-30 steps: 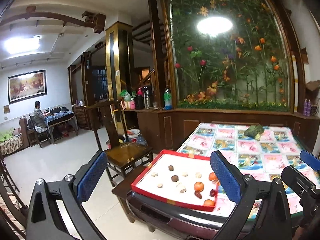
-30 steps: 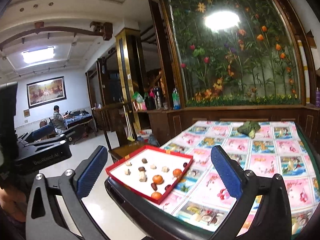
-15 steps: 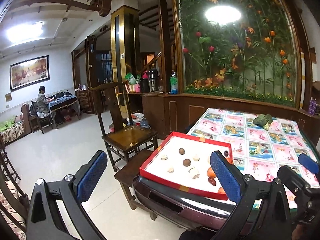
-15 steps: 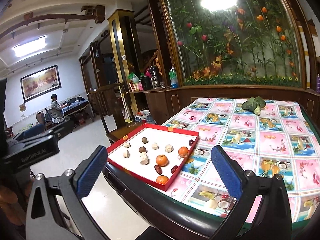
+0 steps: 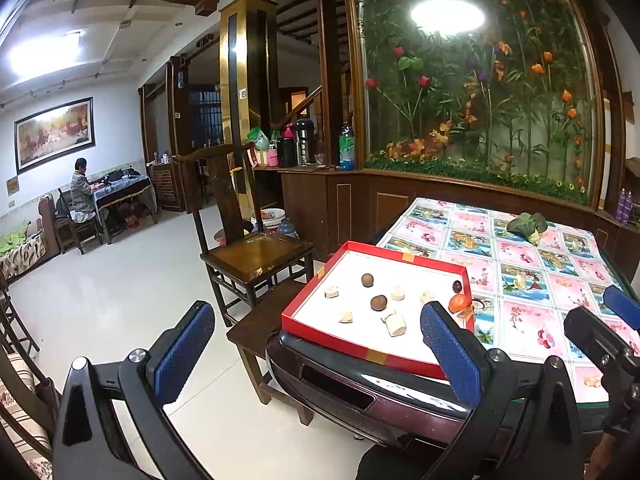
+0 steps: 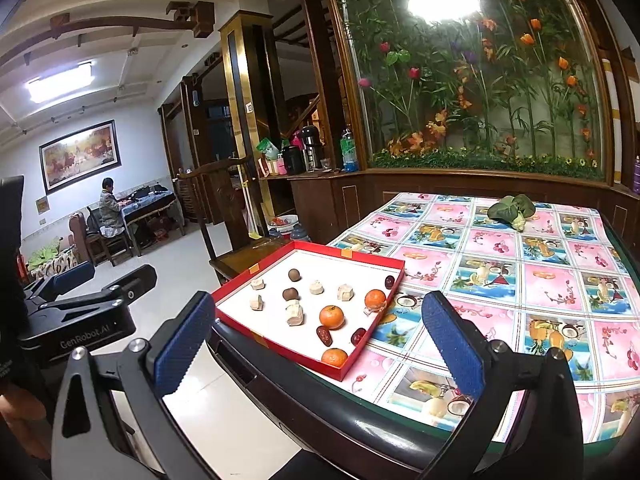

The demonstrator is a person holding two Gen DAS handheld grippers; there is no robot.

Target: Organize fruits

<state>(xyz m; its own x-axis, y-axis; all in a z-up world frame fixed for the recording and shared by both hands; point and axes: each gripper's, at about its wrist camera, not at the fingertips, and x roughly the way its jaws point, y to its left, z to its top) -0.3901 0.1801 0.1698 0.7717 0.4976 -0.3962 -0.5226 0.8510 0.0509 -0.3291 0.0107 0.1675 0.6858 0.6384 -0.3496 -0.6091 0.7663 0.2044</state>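
Right wrist view looks down over the table corner, where the right gripper (image 6: 316, 344) hangs in the air with its blue-padded fingers (image 6: 450, 344) spread wide and nothing between them. Beyond it a red tray (image 6: 280, 350) with a white floor sits at the near left corner of the table (image 6: 360, 428), on a fruit-print tablecloth (image 6: 520, 280). Three mandarins lie toward the tray's right side: one in the middle (image 6: 331, 317), one by the far right rim (image 6: 375, 299), one in the nearest corner (image 6: 334, 357). Two dark red dates (image 6: 324, 335) rest between them, and a third dark fruit (image 6: 389, 281) sits in the far right corner. Two brown round fruits (image 6: 291, 293) and several pale chunks (image 6: 294, 313) are scattered over the left half, all apart from one another. A leafy green vegetable (image 6: 512, 208) lies at the far end of the cloth.

From the left wrist view, the left gripper (image 5: 316, 344) is held off the table's edge, mostly over the floor, fingers equally wide apart and empty; its right finger (image 5: 450, 350) overlaps the tray's near right part. A wooden chair (image 5: 256, 248) stands just left of the table, and a person (image 5: 82, 192) sits at a desk across the room.
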